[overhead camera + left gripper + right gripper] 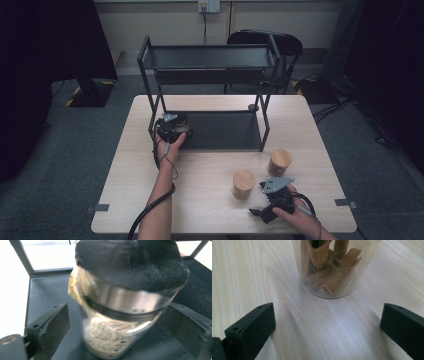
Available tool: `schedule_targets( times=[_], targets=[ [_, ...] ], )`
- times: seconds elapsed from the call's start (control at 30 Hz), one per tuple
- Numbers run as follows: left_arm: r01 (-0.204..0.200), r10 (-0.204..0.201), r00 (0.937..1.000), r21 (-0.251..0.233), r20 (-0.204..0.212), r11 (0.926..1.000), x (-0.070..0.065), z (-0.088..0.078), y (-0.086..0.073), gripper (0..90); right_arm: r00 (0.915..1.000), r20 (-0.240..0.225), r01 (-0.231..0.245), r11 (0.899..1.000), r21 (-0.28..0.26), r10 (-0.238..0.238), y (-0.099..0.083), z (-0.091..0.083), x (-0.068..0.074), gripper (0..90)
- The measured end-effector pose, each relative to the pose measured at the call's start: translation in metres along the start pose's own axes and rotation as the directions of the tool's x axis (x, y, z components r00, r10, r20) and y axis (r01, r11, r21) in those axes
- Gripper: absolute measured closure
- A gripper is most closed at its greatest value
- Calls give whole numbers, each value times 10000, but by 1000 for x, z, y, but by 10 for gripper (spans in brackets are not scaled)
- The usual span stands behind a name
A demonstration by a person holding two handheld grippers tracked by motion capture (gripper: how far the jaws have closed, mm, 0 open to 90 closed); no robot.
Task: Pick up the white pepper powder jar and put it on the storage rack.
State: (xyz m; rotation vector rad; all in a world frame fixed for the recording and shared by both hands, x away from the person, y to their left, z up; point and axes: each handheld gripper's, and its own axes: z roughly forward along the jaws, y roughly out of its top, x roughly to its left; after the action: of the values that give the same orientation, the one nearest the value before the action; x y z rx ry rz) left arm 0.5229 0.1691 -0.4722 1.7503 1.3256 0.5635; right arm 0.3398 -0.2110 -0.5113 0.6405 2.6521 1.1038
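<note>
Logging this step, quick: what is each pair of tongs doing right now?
Left tongs: open, a black-lidded jar of powder between the jaws, on the shelf.
Right tongs: open, empty, facing a cinnamon-stick jar.

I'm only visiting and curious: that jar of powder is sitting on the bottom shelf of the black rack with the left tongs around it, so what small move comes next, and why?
Probably draw the left tongs straight back off the powder jar. Its jaws stand wide with gaps on both sides, and the jar seems to rest on the rack's bottom shelf, so it looks released. The right tongs wait open facing a cinnamon-stick jar.
</note>
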Motion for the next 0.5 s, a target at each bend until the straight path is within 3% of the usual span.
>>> schedule_targets(
  times=[0.5],
  targets=[
    [-46, 49, 9987, -63, 517, 10000, -1, -8, -6, 15, 10000, 1, -2, 10000, 1, 2, 0, 0, 0, 0]
  ],
)
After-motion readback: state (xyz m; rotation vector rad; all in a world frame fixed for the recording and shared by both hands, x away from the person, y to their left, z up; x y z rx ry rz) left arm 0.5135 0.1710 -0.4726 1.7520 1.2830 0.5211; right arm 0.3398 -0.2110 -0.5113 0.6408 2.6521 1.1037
